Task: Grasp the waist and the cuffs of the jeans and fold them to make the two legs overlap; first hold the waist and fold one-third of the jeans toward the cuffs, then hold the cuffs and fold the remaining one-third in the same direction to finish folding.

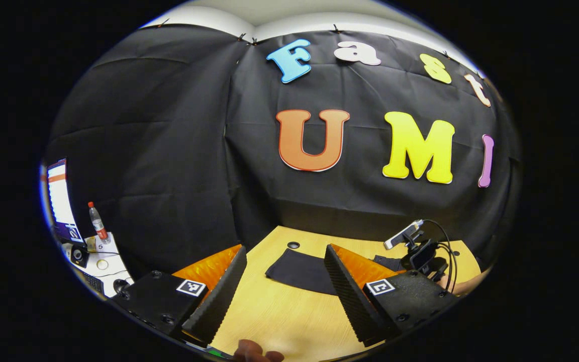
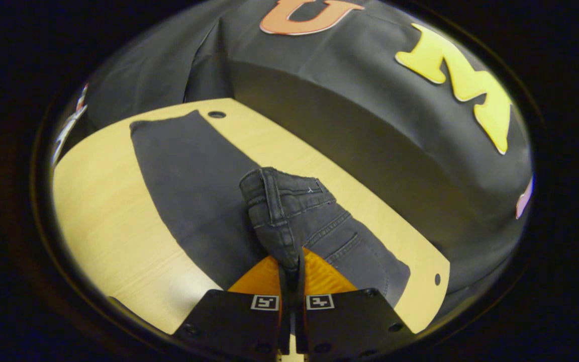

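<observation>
On the wooden table (image 2: pixel 103 211) you've got the dark grey jeans (image 2: pixel 194 201) laid out flat, with the legs running away toward the far left corner and ending near a small round hole (image 2: pixel 216 114) in the tabletop. Your right gripper (image 2: pixel 292 271) has its jaws squeezed tight on the waist (image 2: pixel 269 211), both fingers pressing the denim between them, and that waistband end is lifted up off the table and curled over the leg part. You can see the belt loop, the stitching and a back pocket (image 2: pixel 345 241) just to the right of the pinched bit, so the seat of the jeans is facing up there.

From the left gripper view, your left gripper (image 1: pixel 284 281) is hanging above the table with its jaws wide apart and nothing between them. Past the fingers there's a flat dark piece of the jeans (image 1: pixel 302 271) lying on the wood, right by that same round hole (image 1: pixel 293 245). Over to the right in that view you can see the other gripper (image 1: pixel 420 251), with its cables looping off the back, sitting low by the table edge. A fingertip (image 1: pixel 257 352) pokes in at the very bottom.

Off to the far left there's a side table (image 1: pixel 103 264) with a plastic bottle (image 1: pixel 97 221) with a red cap standing on it, and a lit monitor (image 1: pixel 61 201) behind it.
</observation>
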{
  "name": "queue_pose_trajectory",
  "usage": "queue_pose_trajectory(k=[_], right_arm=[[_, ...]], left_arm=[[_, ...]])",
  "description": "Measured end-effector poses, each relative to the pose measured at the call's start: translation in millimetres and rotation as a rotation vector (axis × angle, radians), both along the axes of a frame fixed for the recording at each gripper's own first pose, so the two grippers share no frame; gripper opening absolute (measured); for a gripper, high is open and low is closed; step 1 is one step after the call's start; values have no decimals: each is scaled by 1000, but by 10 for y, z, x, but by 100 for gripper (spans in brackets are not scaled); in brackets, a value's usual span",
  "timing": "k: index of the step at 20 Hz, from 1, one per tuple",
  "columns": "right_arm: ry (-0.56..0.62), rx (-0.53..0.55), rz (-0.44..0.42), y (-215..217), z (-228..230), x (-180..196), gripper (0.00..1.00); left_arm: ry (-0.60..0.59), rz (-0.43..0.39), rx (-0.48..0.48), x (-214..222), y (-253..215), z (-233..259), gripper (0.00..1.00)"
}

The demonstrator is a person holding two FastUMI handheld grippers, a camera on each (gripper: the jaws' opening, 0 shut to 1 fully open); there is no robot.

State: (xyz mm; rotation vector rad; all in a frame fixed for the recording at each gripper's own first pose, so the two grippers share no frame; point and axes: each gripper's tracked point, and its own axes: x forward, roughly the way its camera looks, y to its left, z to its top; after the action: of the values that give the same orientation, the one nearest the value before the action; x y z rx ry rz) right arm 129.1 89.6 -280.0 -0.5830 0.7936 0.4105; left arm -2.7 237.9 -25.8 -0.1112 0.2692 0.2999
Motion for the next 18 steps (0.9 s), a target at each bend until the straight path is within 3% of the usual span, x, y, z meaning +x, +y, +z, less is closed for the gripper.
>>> queue_pose_trajectory(k=[2, 3, 4, 6, 8, 11, 13, 15, 18], right_arm=[[-5, -58, 51, -5, -78, -68, 6], [-9, -77, 69, -13, -84, -94, 1], [-9, -87, 82, -14, -100, -113, 6], [5, -99, 107, -3, -133, -119, 6], [87, -39, 163, 108, -188, -246, 9], [93, -16, 140, 28, -170, -196, 67], [119, 39, 103, 43, -128, -210, 85], [160, 159, 86, 90, 14, -254, 96], [96, 274, 46, -2, 421, -158, 96]], left_arm=[[-2, 2, -10, 8, 11, -19, 100], [-4, 4, -12, 13, 10, -21, 100], [-7, 4, -15, 17, 11, -24, 100], [-9, 5, -23, 50, 29, -52, 100], [-13, -2, -39, 146, 16, -69, 100], [-21, -14, -66, 269, 15, -116, 100], [-9, -19, -114, 397, 28, -244, 100], [18, -48, -270, 565, -80, -480, 97], [87, -19, -587, 816, -62, -1048, 99]])
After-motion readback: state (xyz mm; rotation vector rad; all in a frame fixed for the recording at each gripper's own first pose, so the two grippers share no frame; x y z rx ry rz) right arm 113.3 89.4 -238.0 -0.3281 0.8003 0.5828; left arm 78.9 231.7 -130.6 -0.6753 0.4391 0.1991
